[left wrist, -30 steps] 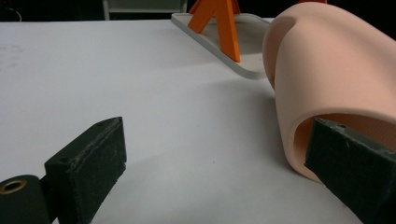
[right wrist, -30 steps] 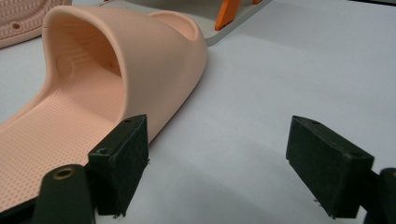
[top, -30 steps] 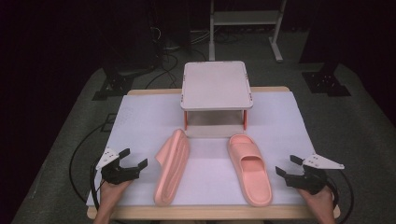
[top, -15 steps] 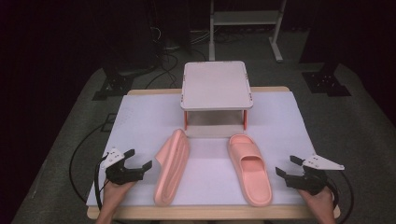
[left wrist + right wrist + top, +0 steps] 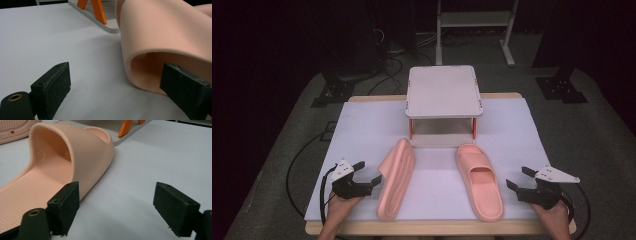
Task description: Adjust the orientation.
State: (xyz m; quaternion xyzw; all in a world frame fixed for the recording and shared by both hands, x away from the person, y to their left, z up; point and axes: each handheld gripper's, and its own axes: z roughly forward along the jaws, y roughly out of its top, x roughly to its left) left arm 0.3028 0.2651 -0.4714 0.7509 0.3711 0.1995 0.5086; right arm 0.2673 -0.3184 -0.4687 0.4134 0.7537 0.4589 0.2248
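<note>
Two pink slippers lie on the white counter (image 5: 362, 125). The left slipper (image 5: 396, 177) is tipped up on its side, low in the middle of the high view. The left tongs (image 5: 365, 176) are spread wide, just beside it at the lower left. In the left gripper view one tong sits right at the slipper's strap opening. The right slipper (image 5: 479, 180) lies flat with its sole down. The right tongs (image 5: 518, 177) are spread wide too, near it at the lower right, holding nothing. A small white stand (image 5: 443, 92) with orange legs sits behind both slippers.
</note>
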